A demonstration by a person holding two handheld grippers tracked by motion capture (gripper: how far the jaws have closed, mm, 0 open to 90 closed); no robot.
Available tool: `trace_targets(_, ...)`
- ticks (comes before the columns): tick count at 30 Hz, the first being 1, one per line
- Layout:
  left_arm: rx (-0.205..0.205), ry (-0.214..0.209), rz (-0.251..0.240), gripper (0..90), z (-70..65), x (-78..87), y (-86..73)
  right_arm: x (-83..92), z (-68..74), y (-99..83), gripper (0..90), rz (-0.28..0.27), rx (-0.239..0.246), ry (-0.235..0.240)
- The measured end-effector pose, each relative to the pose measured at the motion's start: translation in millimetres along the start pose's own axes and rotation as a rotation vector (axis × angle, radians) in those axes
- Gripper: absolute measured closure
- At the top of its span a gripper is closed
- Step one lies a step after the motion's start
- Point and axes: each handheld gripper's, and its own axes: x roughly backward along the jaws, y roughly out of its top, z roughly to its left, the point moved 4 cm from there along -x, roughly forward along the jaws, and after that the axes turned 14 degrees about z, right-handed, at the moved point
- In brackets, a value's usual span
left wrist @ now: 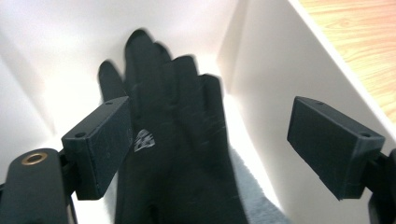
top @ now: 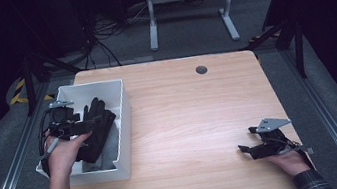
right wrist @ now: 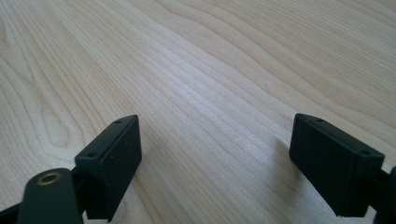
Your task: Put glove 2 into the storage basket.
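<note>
Presently, left gripper (left wrist: 210,144) hangs spread over black fabric glove (left wrist: 177,140) in white rectangular plastic bin (top: 120,106) at left; right gripper (right wrist: 215,163) gapes above light wooden table (top: 200,115) at near right.

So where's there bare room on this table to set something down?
The wooden table lies bare between the white bin and the right gripper, back to the round grommet. The bin is crowded: a black glove under the open left gripper.

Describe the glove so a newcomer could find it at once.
Start at the wooden table, then go to the white bin on its left side. The glove lies inside, fingers toward the far wall, below the open left gripper. It is black with a small white logo, beside grey cloth.
</note>
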Motion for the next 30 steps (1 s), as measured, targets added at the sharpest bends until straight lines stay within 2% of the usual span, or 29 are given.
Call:
trace_targets(6, -0.059, -0.028, -0.005, 15.5, -21.9, 10.0, 12.0, 0.0, 0.0, 0.0, 17.2, 0.000, 0.000, 0.000)
trace_targets(12, -0.112, -0.053, -0.002, 15.5, -42.2, 12.8, 22.5, 0.0, 0.0, 0.0, 17.2, 0.000, 0.000, 0.000)
trace_targets(22, -0.194, -0.101, -0.002, 15.5, -84.8, 7.4, 39.2, -0.1, 0.1, 0.0, 17.2, -0.001, 0.000, 0.002)
trace_targets(30, -0.245, -0.137, 0.001, 15.5, -111.0, -0.9, 48.8, -0.1, 0.0, 0.0, 16.9, 0.000, -0.001, 0.002)
